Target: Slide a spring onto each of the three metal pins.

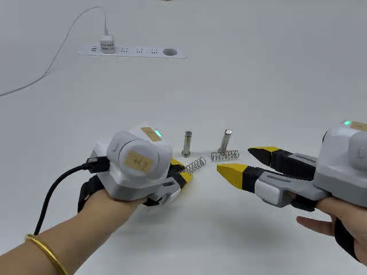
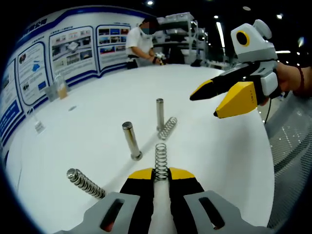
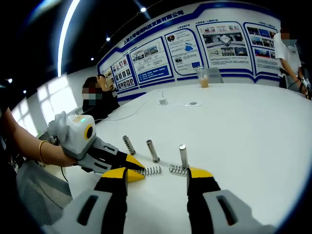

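Two bare metal pins (image 1: 187, 143) (image 1: 226, 140) stand upright on the white table (image 1: 241, 69). A loose spring (image 1: 225, 154) lies at the foot of the right-hand pin. My left gripper (image 1: 182, 172) is shut on the end of another spring (image 1: 195, 165), which points toward the pins. In the left gripper view that spring (image 2: 161, 156) sticks out from the gripper (image 2: 161, 174), and a third pin (image 2: 85, 183) with a spring on it stands at lower left. My right gripper (image 1: 243, 160) is open just right of the pins, nothing between its fingers.
A white power strip (image 1: 133, 51) with a plug and cable lies at the back left. A black cable (image 1: 54, 192) trails from my left gripper. People (image 2: 141, 41) stand beyond the table's far edge, and a cup (image 3: 204, 78) sits there.
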`<action>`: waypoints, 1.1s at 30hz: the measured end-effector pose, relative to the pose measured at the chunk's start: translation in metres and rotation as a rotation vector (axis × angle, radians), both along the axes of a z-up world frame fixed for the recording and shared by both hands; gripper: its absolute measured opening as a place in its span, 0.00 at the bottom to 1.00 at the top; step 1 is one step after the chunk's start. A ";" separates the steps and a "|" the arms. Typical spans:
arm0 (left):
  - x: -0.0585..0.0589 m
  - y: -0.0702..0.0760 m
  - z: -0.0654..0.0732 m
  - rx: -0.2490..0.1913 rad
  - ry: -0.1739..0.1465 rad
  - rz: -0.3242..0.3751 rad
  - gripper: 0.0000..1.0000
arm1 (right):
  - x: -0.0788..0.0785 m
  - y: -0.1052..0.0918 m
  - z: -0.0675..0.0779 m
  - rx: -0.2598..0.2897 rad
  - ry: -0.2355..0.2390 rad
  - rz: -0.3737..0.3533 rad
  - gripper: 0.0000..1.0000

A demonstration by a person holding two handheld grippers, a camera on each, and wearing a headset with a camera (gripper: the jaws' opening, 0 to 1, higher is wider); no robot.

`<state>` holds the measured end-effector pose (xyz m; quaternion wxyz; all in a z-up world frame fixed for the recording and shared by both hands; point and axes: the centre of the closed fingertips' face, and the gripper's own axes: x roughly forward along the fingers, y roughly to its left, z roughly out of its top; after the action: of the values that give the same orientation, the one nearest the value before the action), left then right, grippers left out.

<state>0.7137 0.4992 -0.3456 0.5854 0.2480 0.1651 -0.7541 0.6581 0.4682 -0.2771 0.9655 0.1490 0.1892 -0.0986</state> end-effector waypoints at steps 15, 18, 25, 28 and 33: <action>-0.008 0.010 0.050 -0.137 0.022 -0.009 0.10 | 0.012 0.006 0.024 0.133 -0.124 -0.014 0.44; -0.010 0.011 0.060 -0.169 0.021 -0.005 0.10 | 0.015 0.008 0.031 0.183 -0.169 -0.032 0.42; -0.013 0.016 0.084 -0.241 0.049 0.009 0.10 | 0.021 0.015 0.040 0.312 -0.243 -0.048 0.32; -0.014 0.019 0.093 -0.267 0.067 0.019 0.10 | 0.023 0.017 0.044 0.335 -0.264 -0.045 0.31; -0.016 0.023 0.106 -0.307 0.095 0.025 0.10 | 0.025 0.025 0.049 0.375 -0.281 -0.025 0.27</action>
<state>0.6976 0.5219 -0.2394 0.6173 0.1177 0.0782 -0.7739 0.6834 0.4929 -0.2281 0.9365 0.3404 0.0660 -0.0518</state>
